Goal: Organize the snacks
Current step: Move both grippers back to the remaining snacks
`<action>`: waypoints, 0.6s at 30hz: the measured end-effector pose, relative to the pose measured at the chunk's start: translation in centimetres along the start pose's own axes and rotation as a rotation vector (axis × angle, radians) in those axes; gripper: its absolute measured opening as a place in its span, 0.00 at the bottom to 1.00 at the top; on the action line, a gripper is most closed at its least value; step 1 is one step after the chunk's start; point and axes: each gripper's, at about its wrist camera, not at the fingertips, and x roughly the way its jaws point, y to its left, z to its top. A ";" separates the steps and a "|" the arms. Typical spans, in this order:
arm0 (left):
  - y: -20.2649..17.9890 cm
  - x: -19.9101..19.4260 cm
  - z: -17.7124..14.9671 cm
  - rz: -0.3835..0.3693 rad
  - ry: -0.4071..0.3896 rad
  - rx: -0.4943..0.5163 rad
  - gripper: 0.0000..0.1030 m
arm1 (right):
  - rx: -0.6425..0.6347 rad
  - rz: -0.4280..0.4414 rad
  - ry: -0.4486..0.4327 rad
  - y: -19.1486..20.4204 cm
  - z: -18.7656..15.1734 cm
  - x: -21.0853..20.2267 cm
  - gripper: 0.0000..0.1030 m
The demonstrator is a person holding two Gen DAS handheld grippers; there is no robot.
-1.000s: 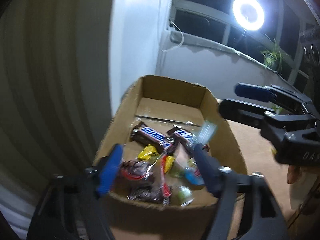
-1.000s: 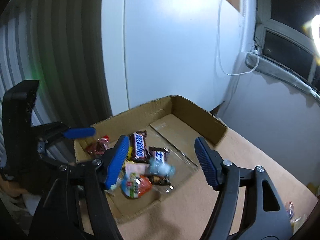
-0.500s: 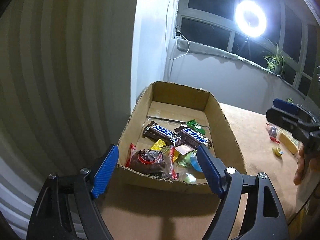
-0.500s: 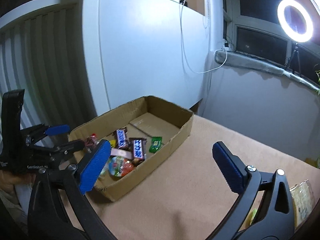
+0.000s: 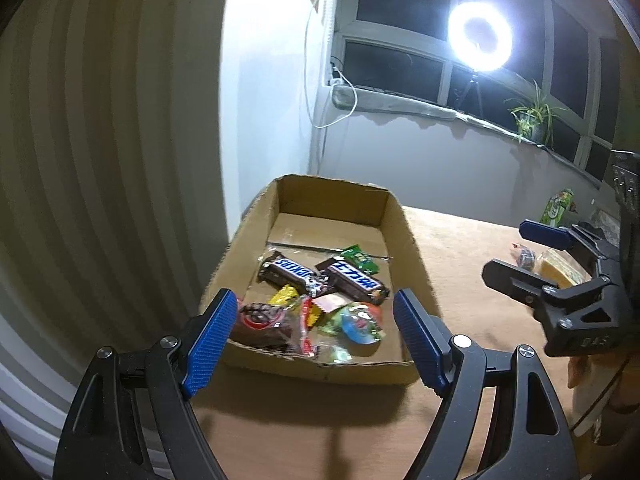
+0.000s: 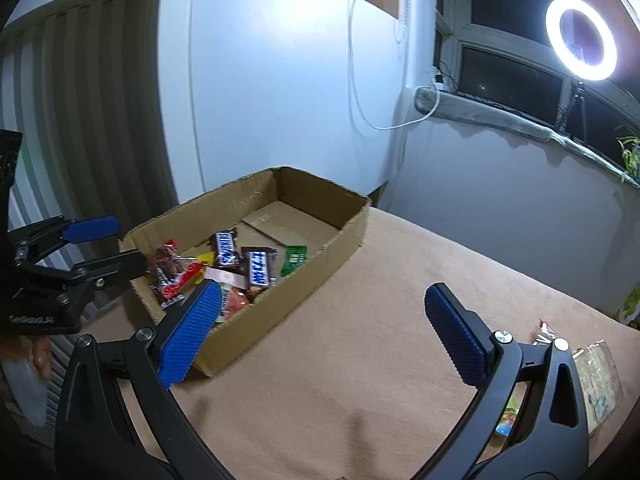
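Open brown cardboard box (image 5: 404, 248), centre of the left-wrist view and left of centre in the right-wrist view, holds the sorted heap at its near end: two dark Snickers bars (image 5: 294, 274), a small green packet (image 5: 360, 258) newly lying beside them, and mixed bright wrapped sweets (image 5: 352, 320). Both tools have drawn back from over the box within the last second: left gripper (image 5: 310, 338) empty with jaws wide apart, right gripper (image 6: 320, 332) likewise spread and empty, swung out over the tan table (image 6: 380, 360). Unsorted remainder, lower right of the right-wrist view: a pale flat cracker packet (image 6: 598, 380) and small wrapped pieces (image 6: 542, 330), so I judge a drop just finished and another pickup due.
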 end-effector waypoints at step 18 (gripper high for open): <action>-9.0 1.1 -0.5 -0.146 0.049 0.142 0.78 | 0.230 -0.154 0.112 -14.1 -3.4 0.0 1.00</action>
